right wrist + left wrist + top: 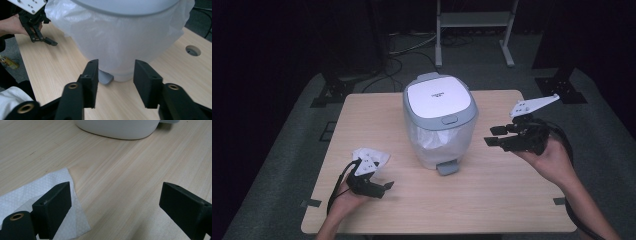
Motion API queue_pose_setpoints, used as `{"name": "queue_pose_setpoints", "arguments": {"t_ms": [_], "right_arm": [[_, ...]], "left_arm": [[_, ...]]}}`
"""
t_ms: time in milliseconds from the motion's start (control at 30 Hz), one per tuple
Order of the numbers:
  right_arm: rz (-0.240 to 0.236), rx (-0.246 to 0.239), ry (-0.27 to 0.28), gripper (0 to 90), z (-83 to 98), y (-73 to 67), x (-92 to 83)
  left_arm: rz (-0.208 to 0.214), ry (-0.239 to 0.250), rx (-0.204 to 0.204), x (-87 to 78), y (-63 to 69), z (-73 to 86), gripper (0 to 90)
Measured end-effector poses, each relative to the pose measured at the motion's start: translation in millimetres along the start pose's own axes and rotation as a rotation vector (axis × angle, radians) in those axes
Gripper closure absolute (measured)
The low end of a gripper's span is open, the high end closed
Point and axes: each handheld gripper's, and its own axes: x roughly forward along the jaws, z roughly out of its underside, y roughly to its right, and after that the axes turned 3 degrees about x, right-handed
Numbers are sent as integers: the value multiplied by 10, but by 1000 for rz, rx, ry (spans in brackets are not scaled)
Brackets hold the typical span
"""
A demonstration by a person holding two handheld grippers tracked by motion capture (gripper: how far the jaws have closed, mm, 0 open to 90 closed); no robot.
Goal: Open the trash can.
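The pedal bin (439, 120) stands upright near the middle of the bench (512, 200), a little toward the far edge, its white-and-grey lid shut. A thin clear liner bag (120, 42) hangs out from under the lid and drapes over the body, and the grey foot pedal (447, 168) sticks out at the base toward the near edge.

To the right of the bin, held off the bench surface, the right tongs (494, 136) point at the bin's side. Their jaws stand about half open with nothing between them.

Near the left near corner, the left tongs (388, 186) rest low over the bench, jaws spread wide and empty. A crumpled white paper towel (371, 155) lies flat on the bench just beside them, with one jaw over its edge.
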Motion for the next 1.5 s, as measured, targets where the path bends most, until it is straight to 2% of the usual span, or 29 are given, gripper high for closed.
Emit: {"name": "queue_pose_setpoints", "arguments": {"t_ms": [367, 867, 1500], "right_arm": [[-19, -11, 23, 625, -235, -22, -91], [-26, -25, -3, 639, -506, -54, -107], [-49, -54, -39, 649, -827, -154, 44]], "left_arm": [[-1, 2, 6, -6, -1, -4, 95], [0, -4, 6, 1, 1, -1, 95], [2, 1, 2, -3, -9, 4, 95]]}}
